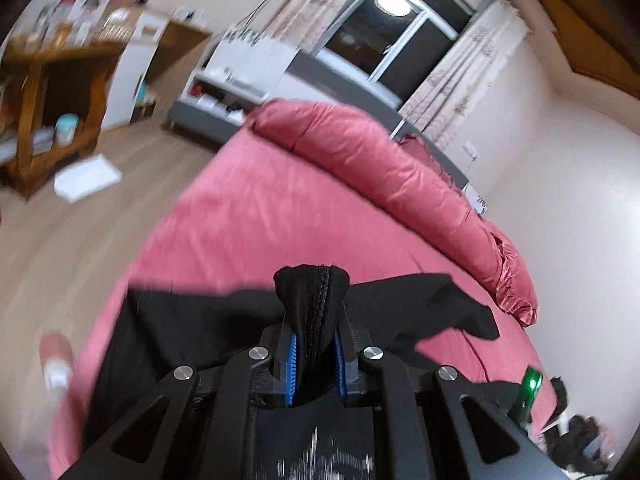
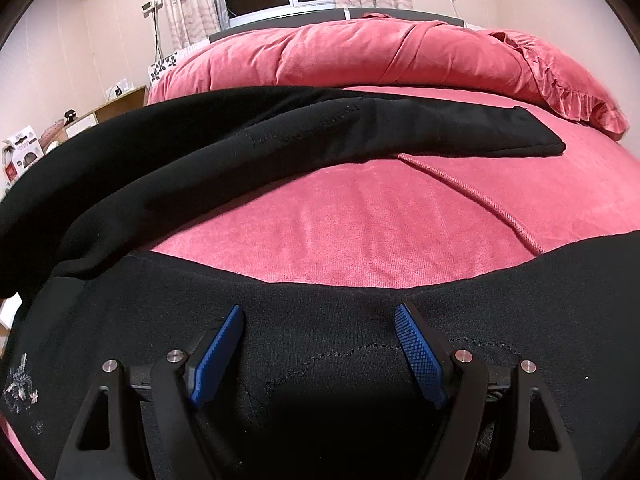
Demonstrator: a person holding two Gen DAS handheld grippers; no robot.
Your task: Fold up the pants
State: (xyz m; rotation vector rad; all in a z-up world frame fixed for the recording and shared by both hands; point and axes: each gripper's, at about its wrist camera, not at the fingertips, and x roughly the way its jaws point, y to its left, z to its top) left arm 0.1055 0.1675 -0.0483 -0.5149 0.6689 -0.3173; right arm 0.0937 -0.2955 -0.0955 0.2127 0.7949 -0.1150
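Pants (image 2: 248, 148), black, lie across a pink bed (image 2: 360, 224), one leg stretched toward a rolled pink duvet (image 2: 360, 52) at the head. Left hand-held gripper (image 1: 315, 354) is clamped on a bunched fold of the black fabric, which stands up between its blue pads (image 1: 291, 368); the surroundings in that view are blurred. Right hand-held gripper (image 2: 320, 350) has its jaws wide apart, nothing pinched, poised just above a flat stretch of the pants; contact cannot be determined. White embroidery (image 2: 20, 384) marks the fabric at lower left.
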